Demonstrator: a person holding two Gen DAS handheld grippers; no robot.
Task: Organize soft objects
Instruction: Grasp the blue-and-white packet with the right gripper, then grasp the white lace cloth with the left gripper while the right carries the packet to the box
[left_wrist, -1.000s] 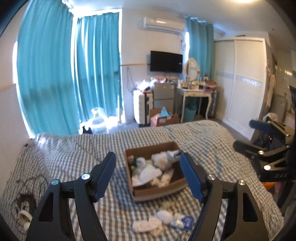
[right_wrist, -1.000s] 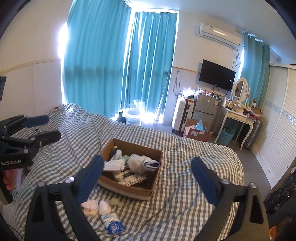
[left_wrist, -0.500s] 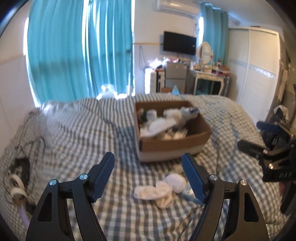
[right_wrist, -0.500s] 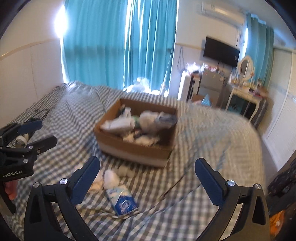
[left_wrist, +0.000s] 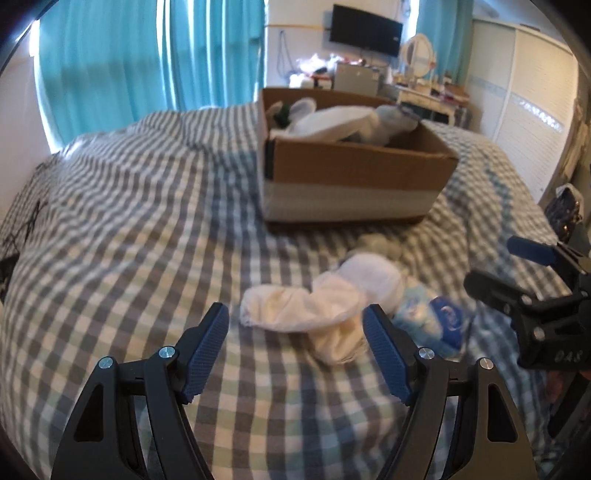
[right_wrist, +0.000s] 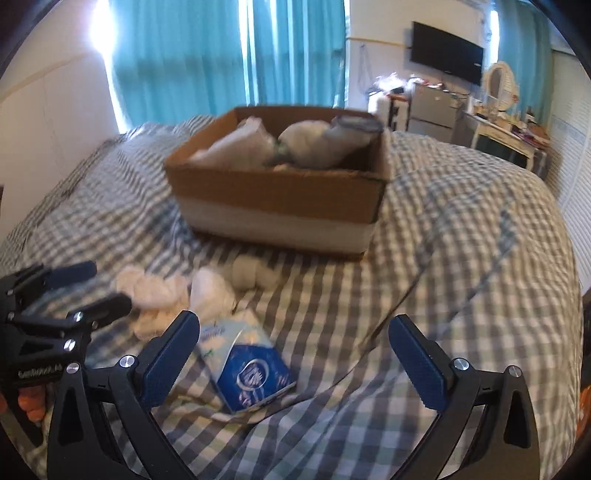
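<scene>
Left gripper (left_wrist: 295, 325): jaws wide, empty, above white socks (left_wrist: 303, 308).
Right gripper (right_wrist: 293, 339): jaws wide, empty.
Tissue pack (right_wrist: 245, 363): lay on bed (right_wrist: 461, 240).
Cardboard box (right_wrist: 277, 199): held soft items.

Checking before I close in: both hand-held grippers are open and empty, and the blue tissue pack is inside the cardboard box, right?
Not quite. The blue tissue pack lies on the checked bedspread in front of the cardboard box, as the right wrist view shows. Both hand-held grippers are open and empty.
</scene>
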